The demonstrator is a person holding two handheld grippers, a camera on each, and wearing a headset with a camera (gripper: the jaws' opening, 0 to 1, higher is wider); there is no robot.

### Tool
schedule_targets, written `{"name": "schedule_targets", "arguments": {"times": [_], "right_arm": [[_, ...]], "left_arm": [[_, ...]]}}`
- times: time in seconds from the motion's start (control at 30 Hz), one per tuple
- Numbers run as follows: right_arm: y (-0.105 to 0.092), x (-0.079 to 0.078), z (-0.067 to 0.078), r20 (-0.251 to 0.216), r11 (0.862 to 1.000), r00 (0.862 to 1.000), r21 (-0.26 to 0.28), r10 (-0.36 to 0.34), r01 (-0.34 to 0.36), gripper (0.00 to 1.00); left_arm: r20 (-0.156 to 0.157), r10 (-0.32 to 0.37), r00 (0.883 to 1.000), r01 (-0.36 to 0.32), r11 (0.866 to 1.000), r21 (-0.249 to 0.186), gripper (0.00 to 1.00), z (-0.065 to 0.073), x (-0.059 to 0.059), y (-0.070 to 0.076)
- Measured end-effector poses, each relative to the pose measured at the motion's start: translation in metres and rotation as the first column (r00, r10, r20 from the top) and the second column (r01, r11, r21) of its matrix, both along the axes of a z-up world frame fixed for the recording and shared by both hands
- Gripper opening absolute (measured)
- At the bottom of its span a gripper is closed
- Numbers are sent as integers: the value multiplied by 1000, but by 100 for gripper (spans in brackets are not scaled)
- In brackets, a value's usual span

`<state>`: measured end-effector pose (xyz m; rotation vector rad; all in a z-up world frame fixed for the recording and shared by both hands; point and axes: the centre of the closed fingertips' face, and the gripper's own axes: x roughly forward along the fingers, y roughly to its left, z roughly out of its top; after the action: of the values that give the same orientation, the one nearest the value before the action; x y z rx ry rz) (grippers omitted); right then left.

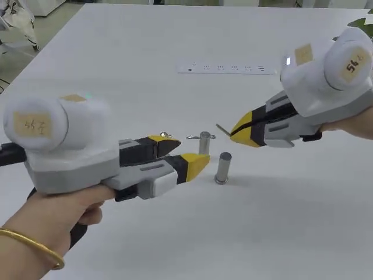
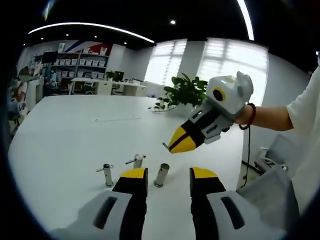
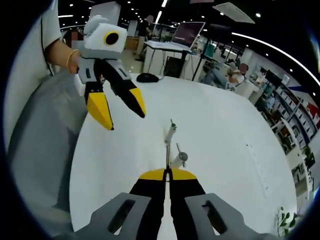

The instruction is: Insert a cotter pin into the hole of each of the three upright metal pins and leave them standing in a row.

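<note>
Toward the middle of the white desk, well away from every edge: three upright metal pins in a loose row. Clearest in the left gripper view: first pin and second pin, each with one of the fitted cotter pins crosswise through the top. Beside them the bare pin, top still empty.

Loose cotter pin pinched in the right claw, jaws closed tight on it. Held above the desk, free end pointing toward the second pin, near it but seemingly not touching.

Left claw spread wide, gripping nothing. Hovers low just beside the row, with the bare pin framed between the two jaw tips in the left gripper view. Hides most of the first pin in the head view.

Farther out, toward the far edge of the desk: white power strip, lying flat. Gold bangle on the left wrist, dark bead bracelet on the right.
</note>
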<state>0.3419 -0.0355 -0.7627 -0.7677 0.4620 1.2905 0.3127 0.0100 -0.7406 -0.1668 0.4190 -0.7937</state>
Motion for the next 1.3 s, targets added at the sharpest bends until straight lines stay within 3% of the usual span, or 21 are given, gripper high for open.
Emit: {"name": "schedule_targets", "arguments": {"times": [0.1, 0.2, 0.43, 0.7, 1.3], "right_arm": [[4, -7, 3, 4, 1000, 1000, 5, 19, -19, 2], [10, -14, 4, 4, 999, 999, 13, 39, -39, 2], [14, -26, 3, 17, 996, 996, -2, 88, -88, 2], [17, -31, 3, 43, 990, 989, -23, 138, -137, 2], [24, -41, 4, 76, 983, 980, -34, 182, -179, 3]], "left_arm": [[-29, -1, 1000, 0, 1000, -28, 28, 0, -1, -3], [-78, 1, 997, -6, 998, -62, 26, -1, -2, -6], [-140, 0, 990, -17, 992, -122, 21, 1, -1, -11], [-201, -14, 980, -18, 987, -157, 11, -3, -4, -17], [-238, -11, 971, -34, 982, -185, 2, -5, -5, -18]]}}
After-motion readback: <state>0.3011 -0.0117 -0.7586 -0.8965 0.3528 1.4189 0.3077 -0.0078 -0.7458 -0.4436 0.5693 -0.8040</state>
